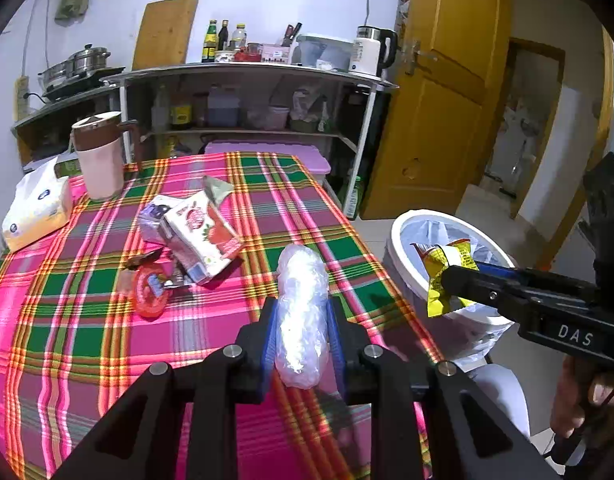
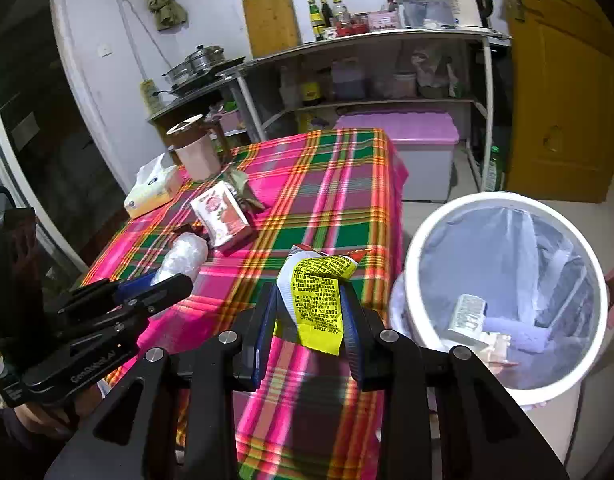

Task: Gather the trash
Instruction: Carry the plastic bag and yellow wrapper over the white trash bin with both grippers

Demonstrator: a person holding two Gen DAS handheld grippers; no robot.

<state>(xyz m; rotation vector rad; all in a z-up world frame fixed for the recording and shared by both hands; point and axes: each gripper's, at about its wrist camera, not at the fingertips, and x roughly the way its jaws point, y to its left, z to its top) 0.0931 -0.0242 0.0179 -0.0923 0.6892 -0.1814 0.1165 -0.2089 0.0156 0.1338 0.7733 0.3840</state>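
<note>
My left gripper (image 1: 301, 312) is shut on a crumpled clear plastic bag (image 1: 303, 312) and holds it above the plaid tablecloth (image 1: 87, 320). My right gripper (image 2: 311, 304) is shut on a yellow snack wrapper (image 2: 319, 300), near the table's right edge. In the left wrist view the yellow snack wrapper (image 1: 447, 276) hangs in front of the white bin (image 1: 399, 232). The white bin (image 2: 427, 228), lined with a bag, stands on the floor right of the table and holds some trash. A pink carton (image 1: 205, 236), a purple carton (image 1: 155, 216) and a red wrapper (image 1: 149, 294) lie on the table.
A tissue pack (image 1: 37, 210) and a pink jug with a brown lid (image 1: 99, 156) stand at the table's far left. Behind are a metal shelf (image 1: 247, 72) with bottles and a kettle, a lilac storage box (image 2: 419, 136) and a yellow door (image 1: 439, 92).
</note>
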